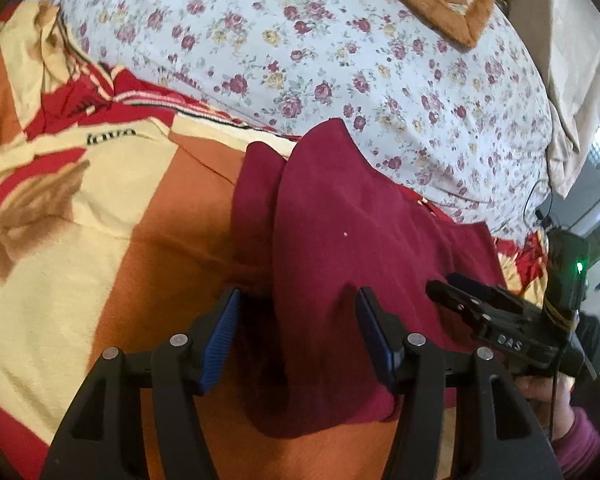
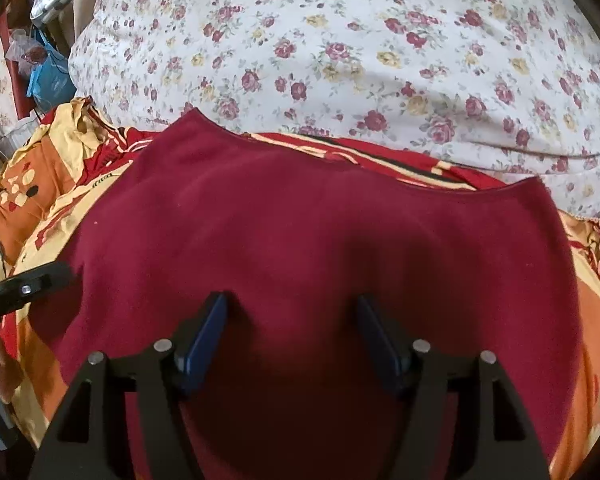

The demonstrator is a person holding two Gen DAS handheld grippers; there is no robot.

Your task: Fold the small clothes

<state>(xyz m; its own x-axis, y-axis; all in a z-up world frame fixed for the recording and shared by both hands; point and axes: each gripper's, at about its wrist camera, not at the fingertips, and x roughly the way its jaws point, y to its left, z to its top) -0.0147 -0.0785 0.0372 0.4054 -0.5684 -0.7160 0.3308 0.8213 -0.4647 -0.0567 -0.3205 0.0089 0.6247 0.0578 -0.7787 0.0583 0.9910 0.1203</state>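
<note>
- The maroon garment fills the centre and lower half of the right wrist view. It lies spread on an orange, cream and red patterned bedsheet, its far hem close to a white floral quilt along the top of the frame.
- In the left wrist view the garment's left edge stands up as a ridge in the lower centre, with a second layer showing behind it at centre. This suggests one fold has been begun on that side.
- My judgement is that the task is at an early to middle stage. The cloth is laid out and partly doubled, but no compact folded bundle is visible, so further folds and smoothing remain.
- The left gripper, at the bottom centre of its view, points steeply down at the bed. Its jaws stand apart and the raised cloth sits between them against the right pad; the left pad looks clear of it, so no firm pinch is evident.
- The right gripper, at the bottom centre of its own view, also tilts down over the garment's middle. Its jaws are spread wide with nothing clamped, and the tips rest on or just above the fabric.
- From the left wrist view, the right gripper appears at lower right, a hand in a maroon sleeve behind it.
</note>
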